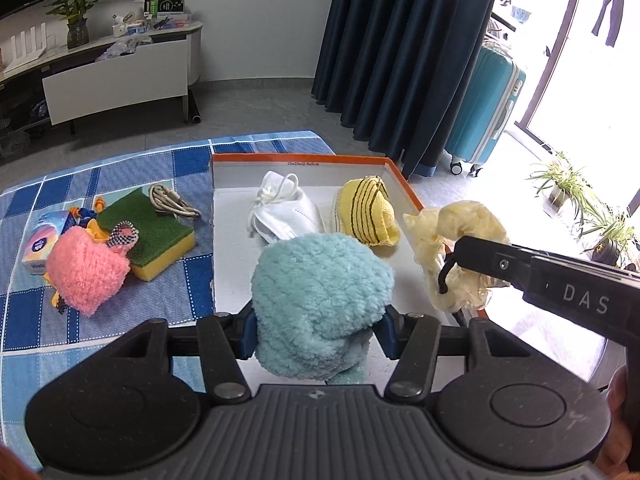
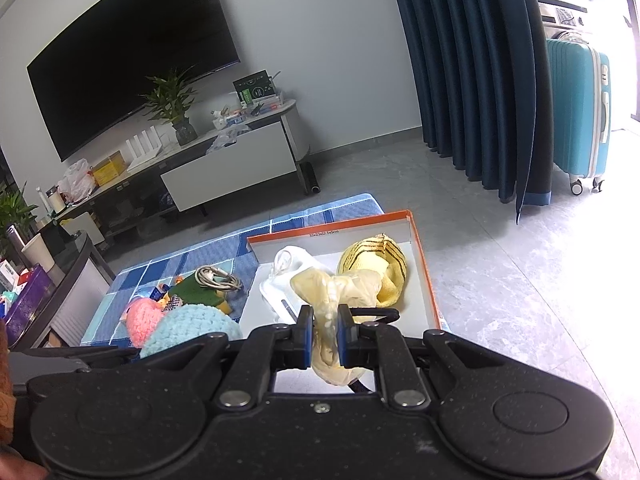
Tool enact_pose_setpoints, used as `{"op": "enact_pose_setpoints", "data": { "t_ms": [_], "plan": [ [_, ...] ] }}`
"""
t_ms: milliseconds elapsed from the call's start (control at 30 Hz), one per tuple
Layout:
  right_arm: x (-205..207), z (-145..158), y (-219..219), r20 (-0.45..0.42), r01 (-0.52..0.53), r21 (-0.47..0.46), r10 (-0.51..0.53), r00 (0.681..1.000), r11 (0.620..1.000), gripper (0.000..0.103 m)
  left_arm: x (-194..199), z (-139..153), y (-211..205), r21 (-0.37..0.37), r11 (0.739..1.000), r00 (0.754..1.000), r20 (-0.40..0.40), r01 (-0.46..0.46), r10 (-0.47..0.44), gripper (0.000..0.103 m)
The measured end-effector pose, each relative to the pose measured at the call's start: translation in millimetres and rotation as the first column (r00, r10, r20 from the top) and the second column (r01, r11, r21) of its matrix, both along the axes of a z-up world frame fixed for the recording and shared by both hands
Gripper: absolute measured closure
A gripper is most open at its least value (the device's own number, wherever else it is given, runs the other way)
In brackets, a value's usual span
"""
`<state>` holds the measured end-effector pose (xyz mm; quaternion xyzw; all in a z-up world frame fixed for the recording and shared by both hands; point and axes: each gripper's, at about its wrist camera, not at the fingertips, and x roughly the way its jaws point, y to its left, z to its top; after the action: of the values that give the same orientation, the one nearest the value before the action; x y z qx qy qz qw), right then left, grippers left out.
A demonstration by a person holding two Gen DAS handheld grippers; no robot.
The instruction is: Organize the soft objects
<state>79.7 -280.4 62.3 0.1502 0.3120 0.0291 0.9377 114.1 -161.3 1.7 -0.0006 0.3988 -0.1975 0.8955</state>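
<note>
Living-room floor of grey tile, with a blue-and-white checked mat (image 1: 120, 184) spread on it; an orange-rimmed shallow cardboard box (image 1: 404, 178) with a white inside sits on the mat's right part. In the box: a white folded face mask (image 1: 286, 210) and a yellow knitted piece with dark stripes (image 1: 366, 210), side by side. Left gripper (image 1: 318, 330) pinches a fluffy light-blue plush cloth (image 1: 320, 284) between its blue pads, over the box's near edge. Right gripper (image 2: 324, 338) is clamped tight on a crumpled pale-yellow thin plastic glove (image 2: 336, 284) — held above the box's right side. Left on the mat: fluffy pink plush cloth (image 1: 86, 270), green-and-yellow scrub sponge (image 1: 154, 232), coiled beige cable (image 1: 170, 202), small tissue pack (image 1: 40, 248).
</note>
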Motion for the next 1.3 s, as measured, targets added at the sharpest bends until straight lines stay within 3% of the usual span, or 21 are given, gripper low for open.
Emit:
{"op": "enact_pose_setpoints", "data": {
  "t_ms": [1300],
  "plan": [
    [55.2, 5.3, -19.4, 0.008, -0.001, -0.012, 0.001, 1.000, 1.000, 0.087, 21.8, -11.6, -38.7, 0.018, 0.997, 0.997, -0.029, 0.076, -0.076, 0.047]
  ]
}}
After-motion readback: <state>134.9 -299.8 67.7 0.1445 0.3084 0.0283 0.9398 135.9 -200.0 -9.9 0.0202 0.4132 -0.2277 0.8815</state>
